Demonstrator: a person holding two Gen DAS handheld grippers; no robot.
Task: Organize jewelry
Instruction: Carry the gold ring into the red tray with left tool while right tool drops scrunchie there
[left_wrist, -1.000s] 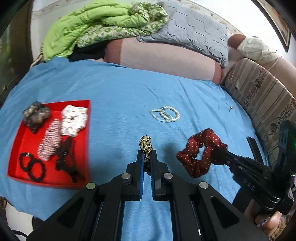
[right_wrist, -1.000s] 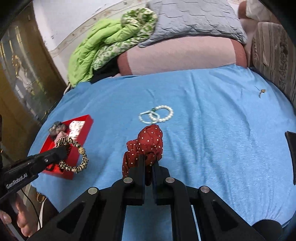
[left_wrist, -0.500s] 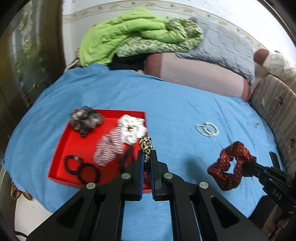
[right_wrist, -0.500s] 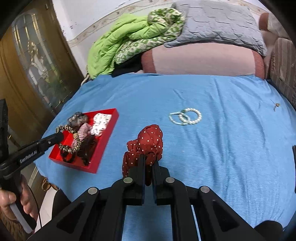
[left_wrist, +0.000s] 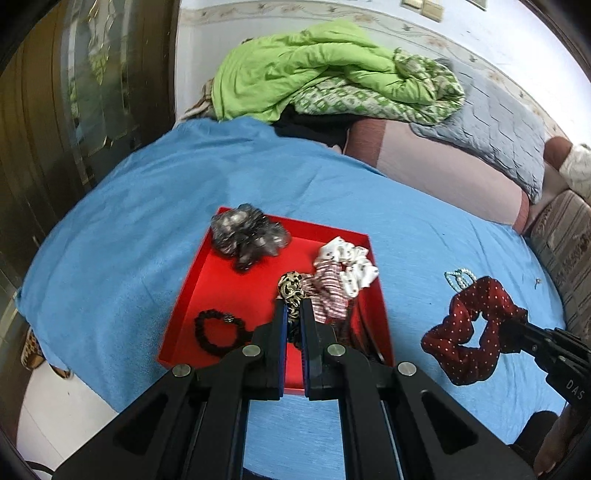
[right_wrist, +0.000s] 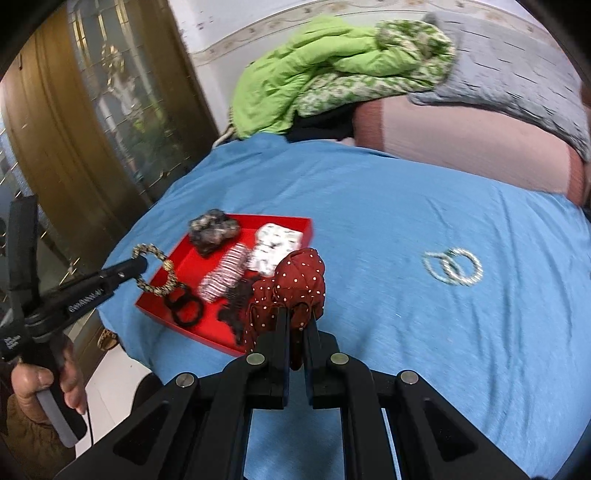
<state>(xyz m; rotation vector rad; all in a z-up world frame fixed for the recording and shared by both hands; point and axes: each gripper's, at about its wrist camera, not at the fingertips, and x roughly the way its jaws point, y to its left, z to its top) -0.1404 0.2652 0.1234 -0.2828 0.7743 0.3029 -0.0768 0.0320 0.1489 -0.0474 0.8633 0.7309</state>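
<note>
Gold-and-black beaded bracelet (left_wrist: 291, 290): light, limp, likely slippery; judged best pinched across 1 strand. The left gripper (left_wrist: 291, 314) is clamped on it, above the red tray (left_wrist: 192, 273). The right gripper (right_wrist: 295, 321) is closed on the soft red dotted scrunchie (right_wrist: 295, 280), just beside the tray's near edge. 1 second ago both items were over blue sheet, well apart from the tray. Pearl bracelets (right_wrist: 452, 266) lie well apart from the tray.

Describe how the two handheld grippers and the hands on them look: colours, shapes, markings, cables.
Both are matte black plastic with angular triangular cut-outs and round silver bolts. The left gripper has blue inner finger pads; seen from the right wrist, its slim arm bears white lettering, blurred. The bare left hand grips a grey handle with a thin dark cable, brown sleeve below. The right gripper shows white "DAS" lettering.
</note>
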